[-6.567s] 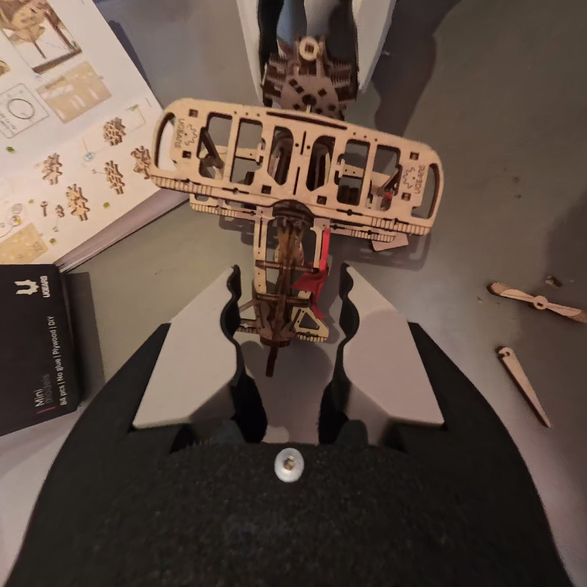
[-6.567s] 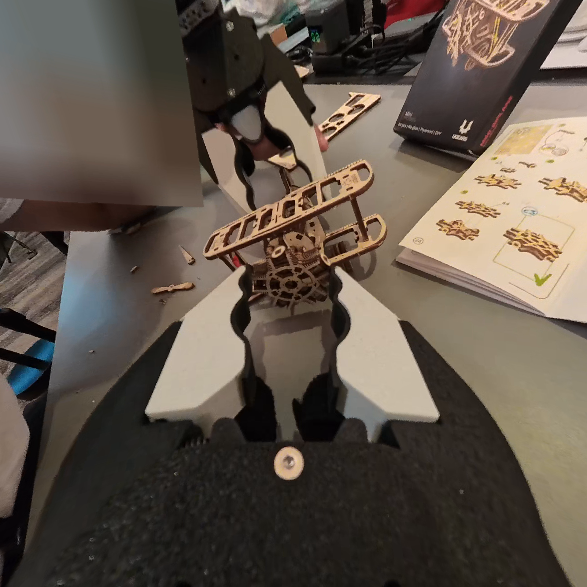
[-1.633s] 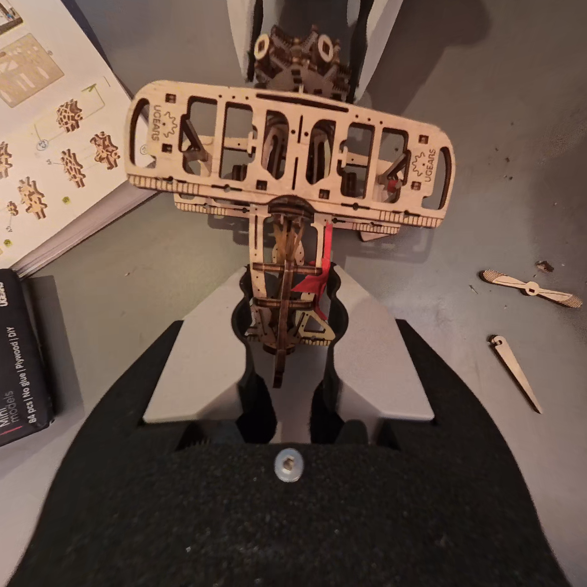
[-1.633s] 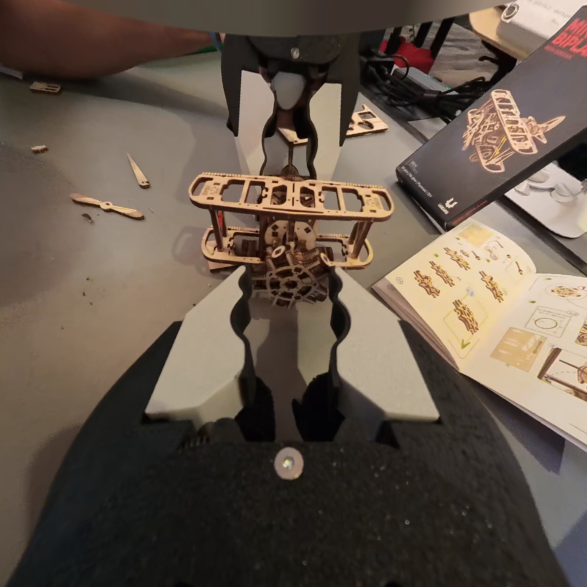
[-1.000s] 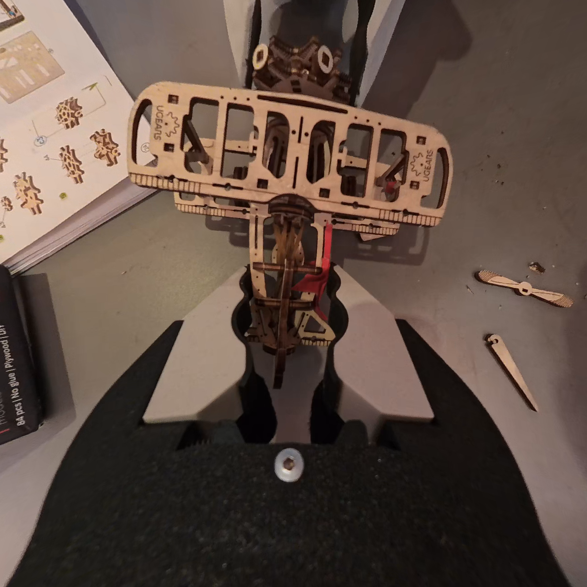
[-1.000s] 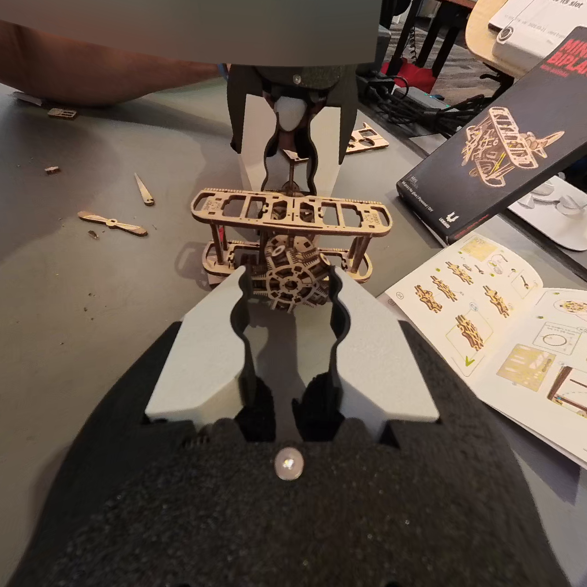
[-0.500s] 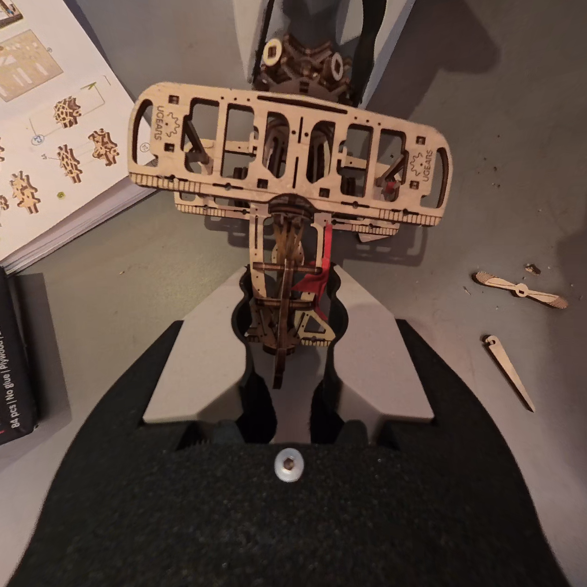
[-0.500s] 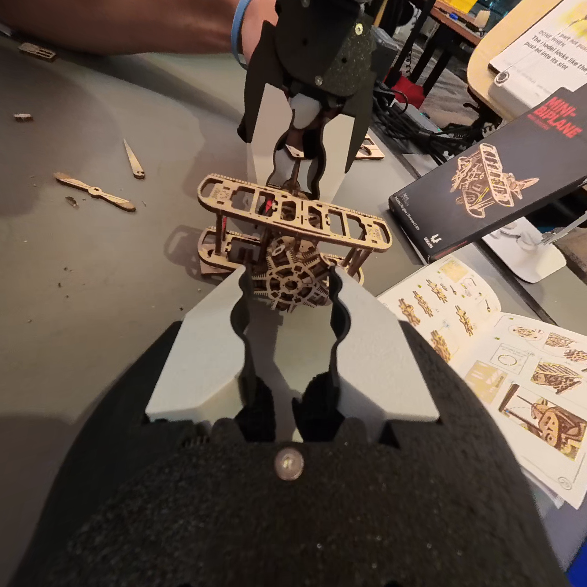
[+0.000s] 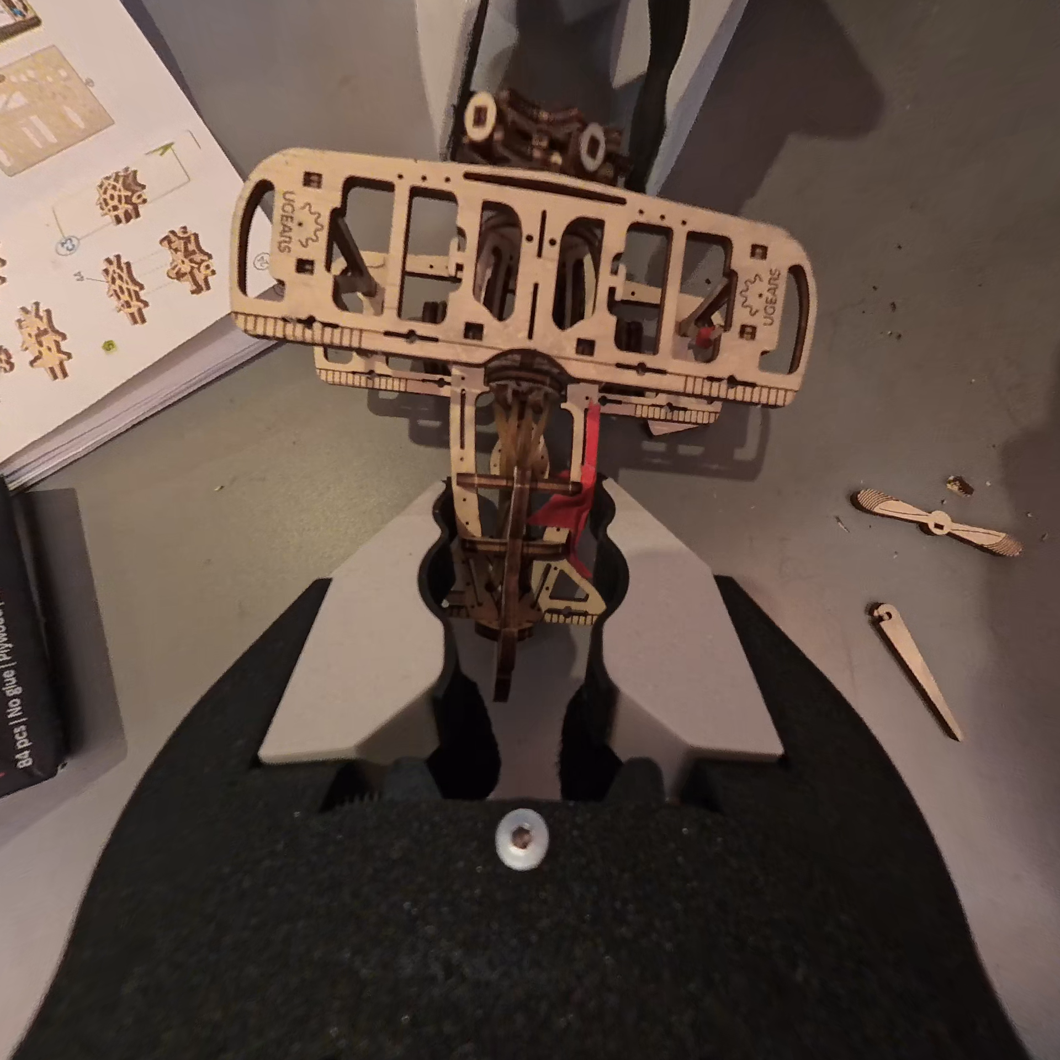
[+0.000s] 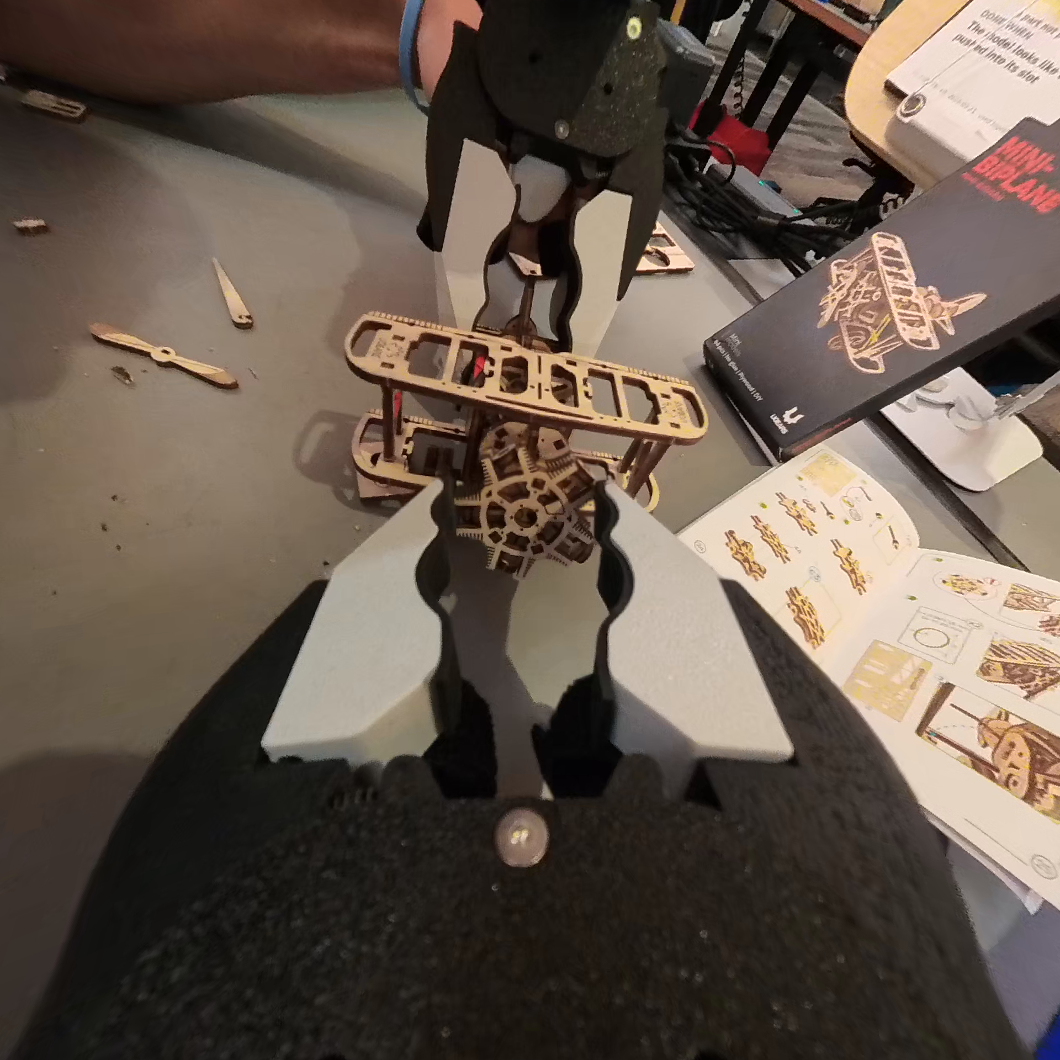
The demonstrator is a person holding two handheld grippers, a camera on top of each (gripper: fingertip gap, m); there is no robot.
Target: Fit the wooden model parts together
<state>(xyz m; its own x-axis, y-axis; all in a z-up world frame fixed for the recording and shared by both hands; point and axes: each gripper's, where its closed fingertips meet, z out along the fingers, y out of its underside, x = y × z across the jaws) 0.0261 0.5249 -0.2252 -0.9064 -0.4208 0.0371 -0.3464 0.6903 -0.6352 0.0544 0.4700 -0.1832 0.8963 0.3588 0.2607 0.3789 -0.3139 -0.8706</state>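
Left gripper [image 9: 521,550] clamped on the biplane [image 9: 522,275] tail, right gripper [image 10: 522,516] pinching its engine nose — fuselage runs straight between them.

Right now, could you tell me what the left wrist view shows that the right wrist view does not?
Only the left wrist view shows the red piece on the tail, where the left tool grips. Only the right shows the round engine face, a forearm and cables. Both show the wooden biplane, the loose propeller, the pointed stick, the booklet, the black box and the right tool.
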